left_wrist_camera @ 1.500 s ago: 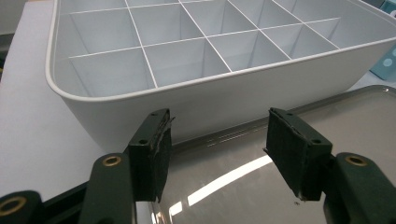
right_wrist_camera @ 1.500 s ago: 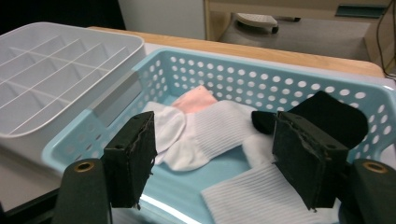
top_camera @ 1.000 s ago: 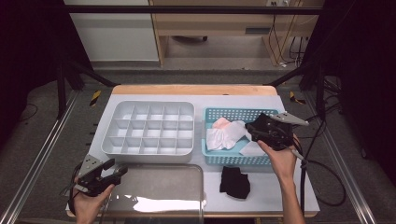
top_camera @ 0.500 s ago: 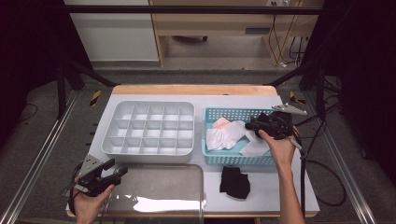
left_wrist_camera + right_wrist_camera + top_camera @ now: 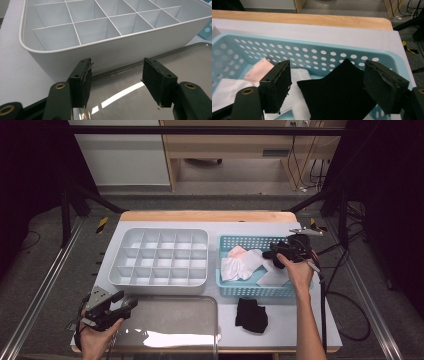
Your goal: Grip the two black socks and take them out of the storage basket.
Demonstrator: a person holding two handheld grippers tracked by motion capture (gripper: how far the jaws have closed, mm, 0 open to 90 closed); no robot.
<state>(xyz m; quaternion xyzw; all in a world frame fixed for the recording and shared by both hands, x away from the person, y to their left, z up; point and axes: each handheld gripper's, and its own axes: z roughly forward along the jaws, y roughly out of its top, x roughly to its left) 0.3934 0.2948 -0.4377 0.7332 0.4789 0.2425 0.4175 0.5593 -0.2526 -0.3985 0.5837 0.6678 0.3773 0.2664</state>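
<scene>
Right gripper (image 5: 276,254): held over the right half of the blue basket (image 5: 250,241). Jaws spread wide, nothing between them; in the right gripper view a black cloth (image 5: 339,92) lies in the basket directly beyond the gap, on top of white cloths (image 5: 298,82), with a pink cloth (image 5: 259,70) further left. Whether the jaws touch the black cloth cannot be told.

Left gripper (image 5: 117,306): at the near left corner of the table (image 5: 310,320), over the edge of a clear glossy lid (image 5: 175,320). Jaws wide apart and empty in the left gripper view, pointing at the near wall of the white divided tray (image 5: 112,50).

White divided tray: centre-left of the table, compartments empty as far as seen, just beside the basket.

Second black cloth (image 5: 251,315): on the table, just in front of the basket, apart from both grippers.
</scene>
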